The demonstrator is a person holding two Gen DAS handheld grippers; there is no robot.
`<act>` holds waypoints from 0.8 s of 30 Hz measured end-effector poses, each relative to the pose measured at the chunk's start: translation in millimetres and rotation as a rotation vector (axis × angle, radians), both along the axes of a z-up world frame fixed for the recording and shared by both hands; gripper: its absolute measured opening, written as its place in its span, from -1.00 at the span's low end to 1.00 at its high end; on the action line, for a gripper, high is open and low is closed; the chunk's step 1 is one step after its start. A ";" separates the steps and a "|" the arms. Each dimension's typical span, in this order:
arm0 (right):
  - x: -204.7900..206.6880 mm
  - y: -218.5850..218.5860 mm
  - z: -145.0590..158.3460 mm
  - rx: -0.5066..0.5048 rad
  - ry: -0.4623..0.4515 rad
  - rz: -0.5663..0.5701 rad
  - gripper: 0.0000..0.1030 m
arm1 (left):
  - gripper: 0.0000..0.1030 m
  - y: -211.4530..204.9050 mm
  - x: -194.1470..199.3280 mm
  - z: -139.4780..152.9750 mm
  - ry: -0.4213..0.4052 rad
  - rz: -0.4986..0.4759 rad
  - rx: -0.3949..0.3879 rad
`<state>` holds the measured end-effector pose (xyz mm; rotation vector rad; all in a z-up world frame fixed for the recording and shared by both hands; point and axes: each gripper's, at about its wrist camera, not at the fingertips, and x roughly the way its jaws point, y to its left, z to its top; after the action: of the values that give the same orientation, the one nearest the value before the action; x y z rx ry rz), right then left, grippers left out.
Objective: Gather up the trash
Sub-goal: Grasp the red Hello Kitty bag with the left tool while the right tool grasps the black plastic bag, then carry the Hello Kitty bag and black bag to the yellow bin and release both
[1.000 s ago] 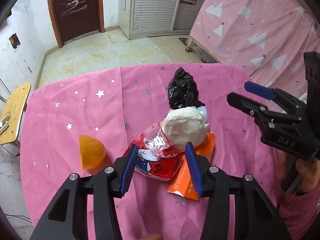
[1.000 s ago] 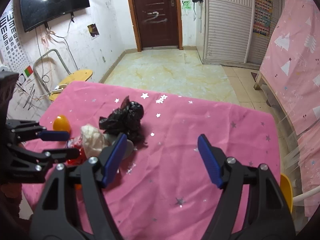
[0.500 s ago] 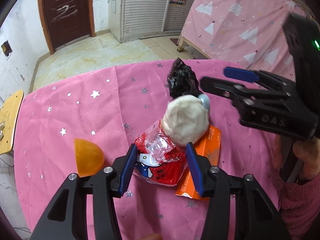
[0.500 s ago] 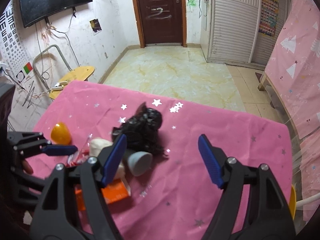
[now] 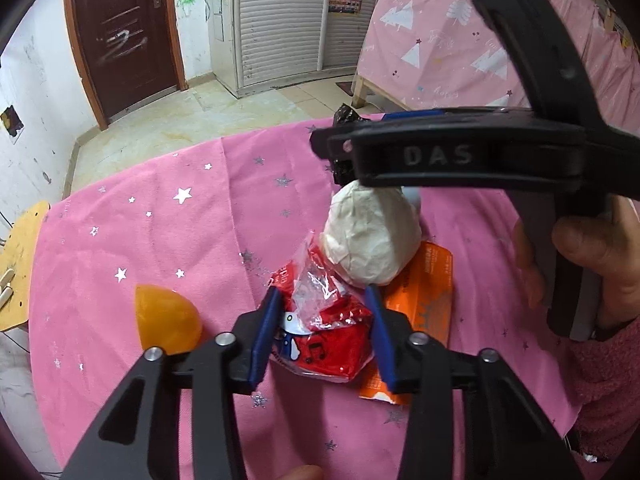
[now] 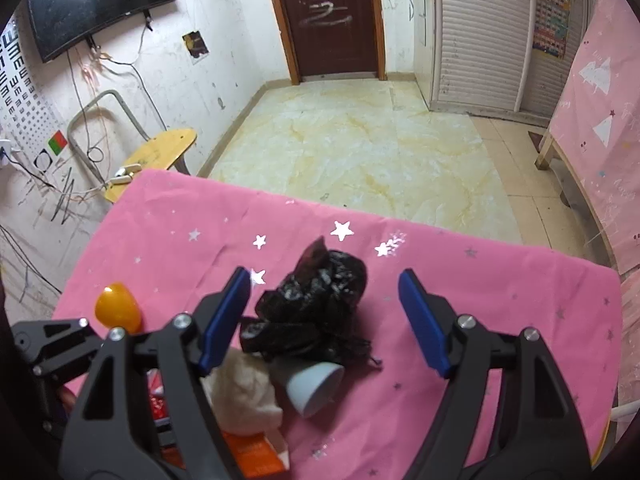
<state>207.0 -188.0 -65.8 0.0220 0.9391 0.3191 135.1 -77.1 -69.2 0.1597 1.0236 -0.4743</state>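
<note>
1. Left gripper (image 5: 324, 332): its blue pads bracket the red snack wrapper (image 5: 324, 340), which lies directly ahead between them on the pink star-print tablecloth (image 5: 160, 220). The jaws are closing; both pads appear to touch the wrapper's crinkled sides, though a firm clench cannot be confirmed.
2. Wrapper orientation: its longer dimension seems to run away from the left gripper toward the white crumpled paper ball (image 5: 372, 240), so the pads meet it across the narrower width.
3. Neighbouring trash: the paper ball rests against the wrapper's far end; an orange flat packet (image 5: 428, 292) lies just beside it on the right-hand side, partly under both; an orange plastic half-shell (image 5: 166, 320) sits apart on the other side.
4. Right gripper (image 6: 324, 320): jaws wide apart and grasping nothing. The black plastic bag (image 6: 316, 308) lies between and just beyond its pads, untouched, with a pale blue cup (image 6: 314, 386) tipped on its side below it.
5. Nearness, judged: the left hand is the one placed for the wrapper, the right for the bag.
6. Risk, judged: lifting the wrapper may roll the paper ball that leans on it.
</note>
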 end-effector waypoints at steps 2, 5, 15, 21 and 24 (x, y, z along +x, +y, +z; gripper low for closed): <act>1.6 2.3 -4.4 -0.001 0.011 0.001 0.42 | -0.47 0.1 0.1 0.9 -0.006 0.008 0.003; 3.5 -1.3 -9.3 0.009 0.026 -0.013 0.42 | -0.51 3.2 0.1 2.1 -0.007 0.016 -0.001; -2.0 -5.8 -7.6 0.034 0.021 -0.014 -0.35 | -0.52 10.6 -5.1 8.1 -0.009 0.053 -0.005; -12.8 -14.6 4.9 0.054 -0.011 -0.021 -0.35 | -0.52 12.7 -12.8 20.1 -0.036 0.072 -0.001; -20.1 -21.7 11.5 0.064 -0.028 -0.027 -0.35 | -0.52 11.5 -17.1 28.3 -0.053 0.080 0.001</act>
<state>186.9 -209.7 -54.2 0.0884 0.9004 0.3239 118.0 -65.6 -40.8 0.1309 0.9751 -0.3954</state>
